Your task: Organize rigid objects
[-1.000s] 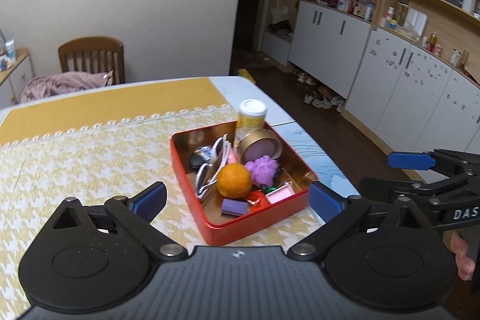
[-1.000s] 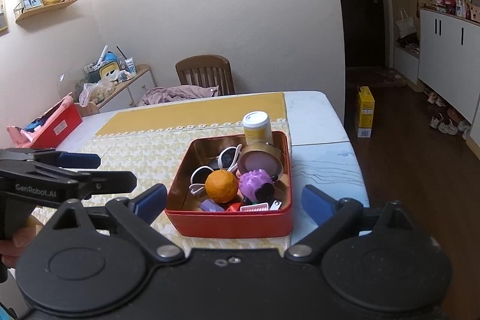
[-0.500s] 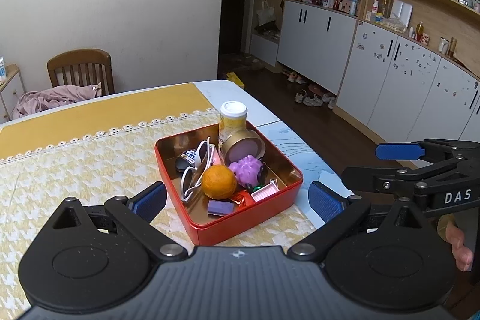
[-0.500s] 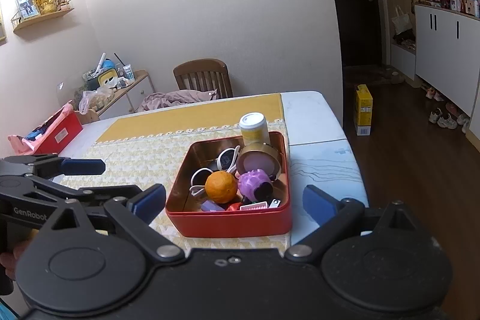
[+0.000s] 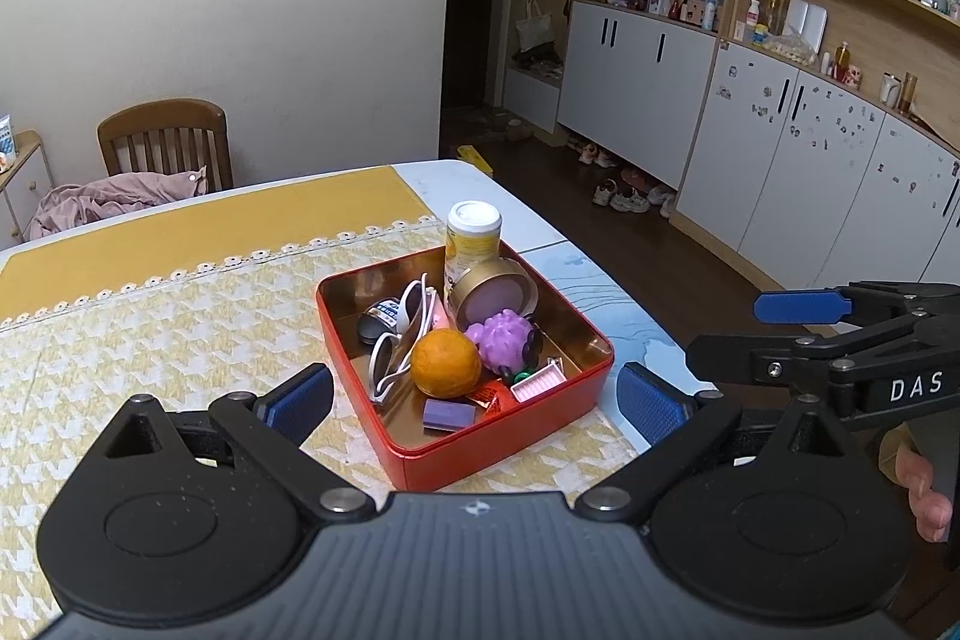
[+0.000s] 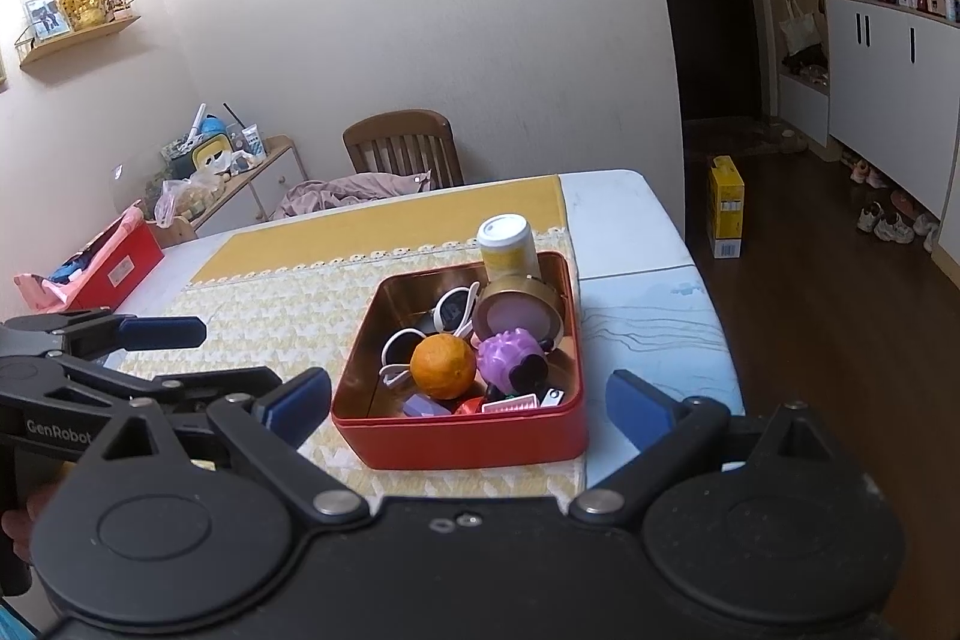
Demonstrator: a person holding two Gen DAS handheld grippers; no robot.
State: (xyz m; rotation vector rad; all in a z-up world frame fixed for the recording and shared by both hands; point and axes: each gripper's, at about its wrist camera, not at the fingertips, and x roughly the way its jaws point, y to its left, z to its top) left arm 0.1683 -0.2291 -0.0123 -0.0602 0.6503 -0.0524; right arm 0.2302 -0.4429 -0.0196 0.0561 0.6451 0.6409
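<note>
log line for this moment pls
left gripper: open, empty | right gripper: open, empty | red tin: full, on table | orange: in tin

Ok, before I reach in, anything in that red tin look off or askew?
Nothing spilled or damaged. The red tin is a jumble: the white-capped bottle leans on its far rim, the gold round tin is tipped on edge, and the white sunglasses lie tangled beside the orange.

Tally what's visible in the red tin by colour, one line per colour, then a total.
Orange: 1, the orange
Purple: 3, spiky ball, round compact, small block
White: 1, sunglasses
Yellow: 1, white-capped bottle
Pink: 1, ribbed piece
Red: 1, small packet
Black: 1, labelled item
Total: 9; smaller bits are partly hidden.
</note>
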